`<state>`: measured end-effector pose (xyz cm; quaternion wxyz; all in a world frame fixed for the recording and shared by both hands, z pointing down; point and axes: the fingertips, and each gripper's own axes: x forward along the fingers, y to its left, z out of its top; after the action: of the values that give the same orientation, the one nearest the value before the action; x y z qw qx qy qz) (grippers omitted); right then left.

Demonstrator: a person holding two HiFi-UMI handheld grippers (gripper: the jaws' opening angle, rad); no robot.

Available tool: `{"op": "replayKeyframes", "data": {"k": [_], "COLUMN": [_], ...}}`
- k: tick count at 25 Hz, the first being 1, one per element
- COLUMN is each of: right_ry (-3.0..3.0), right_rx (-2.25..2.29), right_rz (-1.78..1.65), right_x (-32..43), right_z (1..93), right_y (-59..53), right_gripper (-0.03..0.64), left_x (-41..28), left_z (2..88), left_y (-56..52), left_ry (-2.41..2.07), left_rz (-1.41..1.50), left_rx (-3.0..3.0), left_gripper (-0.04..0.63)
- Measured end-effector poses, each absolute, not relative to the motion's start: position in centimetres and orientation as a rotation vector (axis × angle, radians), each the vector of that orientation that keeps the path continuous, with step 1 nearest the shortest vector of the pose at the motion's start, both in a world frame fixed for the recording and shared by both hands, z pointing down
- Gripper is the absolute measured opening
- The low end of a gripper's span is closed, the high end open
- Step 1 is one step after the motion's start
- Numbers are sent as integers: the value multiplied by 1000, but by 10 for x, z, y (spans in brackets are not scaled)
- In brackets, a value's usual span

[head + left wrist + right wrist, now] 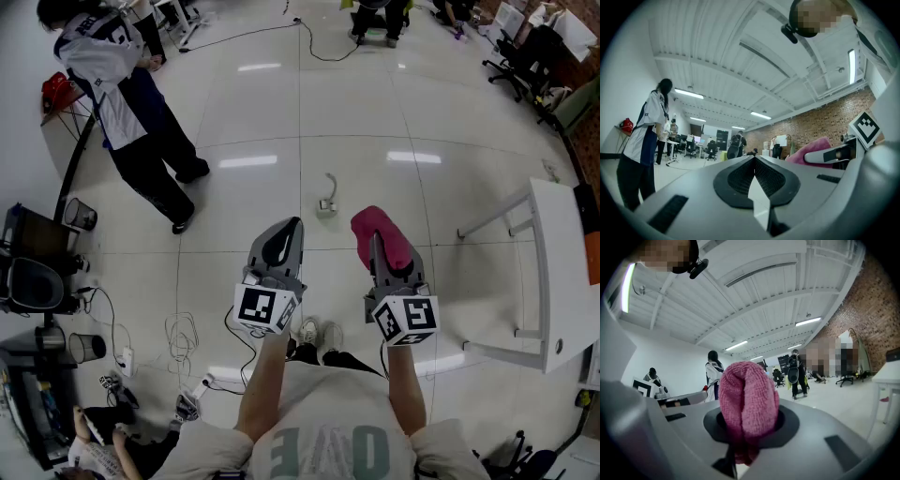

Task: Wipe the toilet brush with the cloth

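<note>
Two grippers, left closed, right clamping cloth

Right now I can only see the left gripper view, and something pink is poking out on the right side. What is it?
Observer: It's a pink cloth, all bunched up. The right gripper view shows the right gripper shut on it, and the cloth bulges out past the jaws.
Operator: Cool! Can you see the toilet brush? I can't.
Observer: Not for sure. In the head view, a small pale thing with a curved handle stands on the floor beyond the cloth. It's too small to name.
</note>
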<state>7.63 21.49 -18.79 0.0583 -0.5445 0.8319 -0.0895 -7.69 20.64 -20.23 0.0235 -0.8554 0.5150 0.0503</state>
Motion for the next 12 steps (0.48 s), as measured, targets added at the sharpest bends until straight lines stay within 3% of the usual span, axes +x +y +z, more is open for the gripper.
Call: {"op": "replayKeyframes", "data": {"k": [12], "right_ry": [2513], "right_rx": [-1672], "right_rz": [-316], "right_x": [84], "right_z": [-172], "right_y": [151], "right_gripper": [69], "left_x": [-103], "left_z": [-187], "left_y": [148], "left_ry": [1690], "left_rz": [188], "left_rx": [-2625], "left_gripper": [2]}}
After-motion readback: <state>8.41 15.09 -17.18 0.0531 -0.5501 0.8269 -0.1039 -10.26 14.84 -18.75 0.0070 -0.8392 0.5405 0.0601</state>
